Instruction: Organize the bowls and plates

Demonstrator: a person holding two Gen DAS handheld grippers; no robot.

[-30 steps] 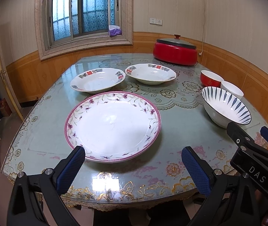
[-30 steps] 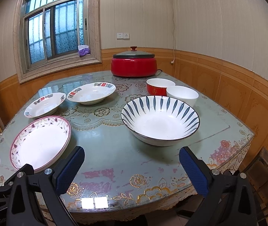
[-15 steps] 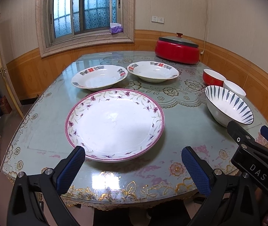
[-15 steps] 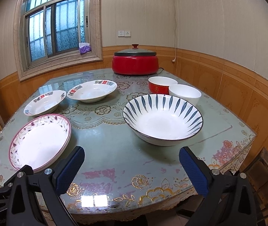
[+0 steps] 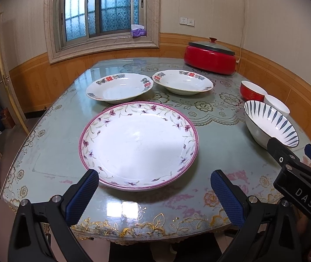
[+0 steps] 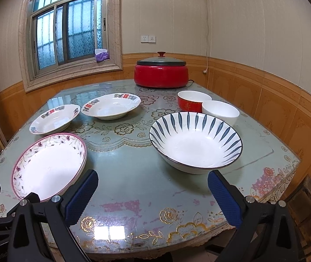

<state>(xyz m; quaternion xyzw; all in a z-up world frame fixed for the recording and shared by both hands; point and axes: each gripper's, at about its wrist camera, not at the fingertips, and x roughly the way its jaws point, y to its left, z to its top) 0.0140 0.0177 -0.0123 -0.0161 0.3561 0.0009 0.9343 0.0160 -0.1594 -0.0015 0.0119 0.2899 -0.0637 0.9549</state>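
Left wrist view: the left tool (image 5: 154,193) is spread wide and empty just short of the pink-rimmed plate (image 5: 139,145). The right tool (image 6: 152,194) gapes empty too, before the striped bowl (image 6: 196,142) beside that plate on the worktop (image 6: 133,174). Nothing is stacked yet; this looks like the approach. Next, the left tool must straddle the plate's near rim and pinch it.

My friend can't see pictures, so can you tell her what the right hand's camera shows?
The open right gripper hovers over the near edge of a glass-topped table, facing a blue-striped bowl. A pink-rimmed plate lies at left, with two white plates, a red bowl, a white bowl and a red pot behind.
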